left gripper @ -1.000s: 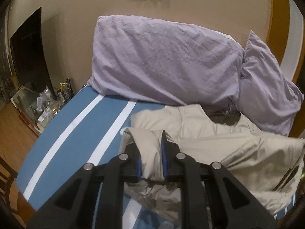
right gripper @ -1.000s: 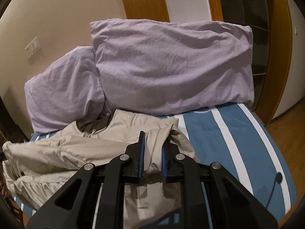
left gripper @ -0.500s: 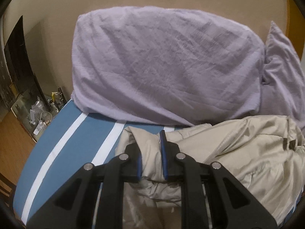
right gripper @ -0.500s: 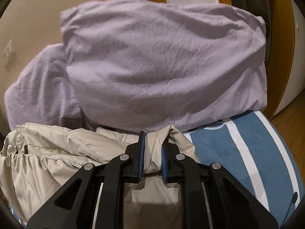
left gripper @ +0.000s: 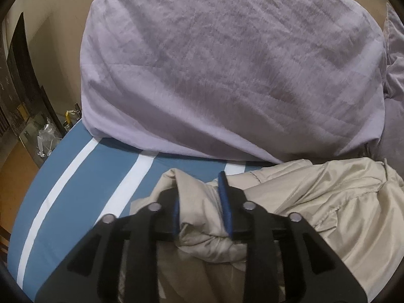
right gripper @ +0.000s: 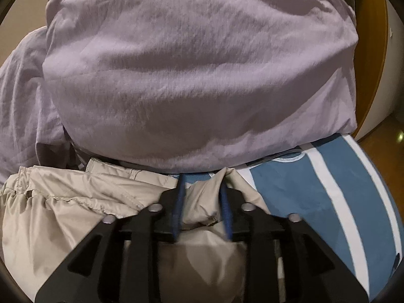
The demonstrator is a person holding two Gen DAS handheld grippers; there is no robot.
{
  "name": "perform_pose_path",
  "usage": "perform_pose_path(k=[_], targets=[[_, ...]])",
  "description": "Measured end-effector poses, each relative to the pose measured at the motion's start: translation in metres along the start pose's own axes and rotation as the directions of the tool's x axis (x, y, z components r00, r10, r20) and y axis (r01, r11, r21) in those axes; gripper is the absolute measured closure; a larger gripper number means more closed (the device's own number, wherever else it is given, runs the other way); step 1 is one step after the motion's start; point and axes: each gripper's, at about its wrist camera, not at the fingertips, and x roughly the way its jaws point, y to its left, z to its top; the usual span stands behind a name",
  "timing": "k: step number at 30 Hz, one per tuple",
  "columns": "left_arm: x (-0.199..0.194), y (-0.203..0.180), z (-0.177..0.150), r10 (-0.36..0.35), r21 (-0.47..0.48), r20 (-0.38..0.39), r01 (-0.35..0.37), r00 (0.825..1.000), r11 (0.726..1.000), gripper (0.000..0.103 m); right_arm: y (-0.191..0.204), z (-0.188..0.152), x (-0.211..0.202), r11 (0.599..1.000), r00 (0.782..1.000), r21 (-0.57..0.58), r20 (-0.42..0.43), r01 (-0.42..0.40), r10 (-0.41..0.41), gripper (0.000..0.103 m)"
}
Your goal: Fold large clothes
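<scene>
Both my left tool (left gripper: 200, 203) and right tool (right gripper: 202, 205) have just been opening, the beige jacket (left gripper: 315, 202) loose between their pads, so the fold may slump against the pillow (left gripper: 227, 70).

The pillow (left gripper: 227, 70) is light purple. The jacket (left gripper: 328, 202) is beige and shiny. The sheet (left gripper: 83, 176) is blue with white stripes. The pads (right gripper: 179, 202) are blue.

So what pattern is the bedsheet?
Blue with white stripes, bedsheet, clearest in the left wrist view.

Bed (left gripper: 83, 176) with blue sheet, white stripes. Two lilac pillows (left gripper: 227, 70) propped at head end. Crumpled beige jacket (left gripper: 328, 202) lying on sheet, touching pillows' lower edge.
</scene>
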Motion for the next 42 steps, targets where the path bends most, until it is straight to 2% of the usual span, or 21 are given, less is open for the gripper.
perform_pose_path(k=[1, 2, 4, 10, 14, 17, 21, 24, 26, 29, 31, 36, 42], targets=[[-0.002, 0.002, 0.0, -0.002, -0.003, 0.003, 0.002, 1.0, 1.0, 0.057, 0.001, -0.001, -0.009, 1.0, 1.0, -0.007, 0.019, 0.014, -0.014, 0.043], [-0.005, 0.004, 0.0, 0.003, -0.007, 0.012, -0.002, 1.0, 1.0, 0.037, 0.003, -0.001, -0.016, 1.0, 0.999, -0.012, 0.038, 0.018, -0.017, 0.029], [-0.019, 0.009, -0.001, 0.022, -0.011, 0.054, -0.021, 0.998, 1.0, 0.024, 0.007, -0.002, -0.033, 1.0, 0.997, -0.031, 0.07, -0.004, 0.006, 0.028], [-0.055, 0.012, -0.009, -0.053, -0.001, 0.061, 0.053, 0.997, 0.999, 0.023, 0.047, -0.021, -0.075, 0.979, 0.983, -0.104, 0.037, -0.177, 0.182, 0.029], [-0.077, -0.003, -0.021, -0.112, 0.035, 0.052, 0.11, 0.992, 0.993, 0.023, 0.094, -0.04, -0.096, 0.941, 0.965, -0.215, -0.019, -0.26, 0.262, 0.03], [-0.088, -0.02, -0.03, -0.148, 0.077, 0.049, 0.144, 0.988, 0.987, 0.023, 0.124, -0.05, -0.1, 0.92, 0.962, -0.281, -0.054, -0.273, 0.269, 0.03], [-0.099, -0.042, -0.04, -0.193, 0.124, 0.043, 0.186, 0.98, 0.975, 0.023, 0.146, -0.058, -0.085, 0.917, 0.968, -0.312, -0.094, -0.249, 0.231, 0.032], [-0.102, -0.059, -0.047, -0.223, 0.149, 0.035, 0.215, 0.974, 0.965, 0.023, 0.148, -0.064, -0.062, 0.925, 0.966, -0.289, -0.147, -0.246, 0.211, 0.043], [-0.103, -0.068, -0.051, -0.23, 0.164, 0.038, 0.221, 0.972, 0.961, 0.023, 0.151, -0.069, -0.05, 0.925, 0.962, -0.283, -0.175, -0.253, 0.21, 0.063], [-0.1, -0.08, -0.056, -0.24, 0.189, 0.038, 0.229, 0.97, 0.955, 0.023, 0.155, -0.071, -0.045, 0.923, 0.971, -0.309, -0.143, -0.228, 0.191, 0.088], [-0.096, -0.087, -0.057, -0.244, 0.199, 0.037, 0.232, 0.969, 0.952, 0.022, 0.155, -0.068, -0.043, 0.93, 0.974, -0.296, -0.123, -0.219, 0.19, 0.095], [-0.084, -0.103, -0.057, -0.226, 0.215, 0.048, 0.211, 0.973, 0.954, 0.021, 0.154, -0.058, -0.027, 0.947, 0.978, -0.247, -0.088, -0.203, 0.187, 0.099], [-0.055, -0.115, -0.055, -0.149, 0.234, 0.079, 0.127, 0.986, 0.964, 0.02, 0.161, -0.059, -0.009, 0.949, 0.989, -0.276, -0.046, -0.149, 0.142, 0.1]])
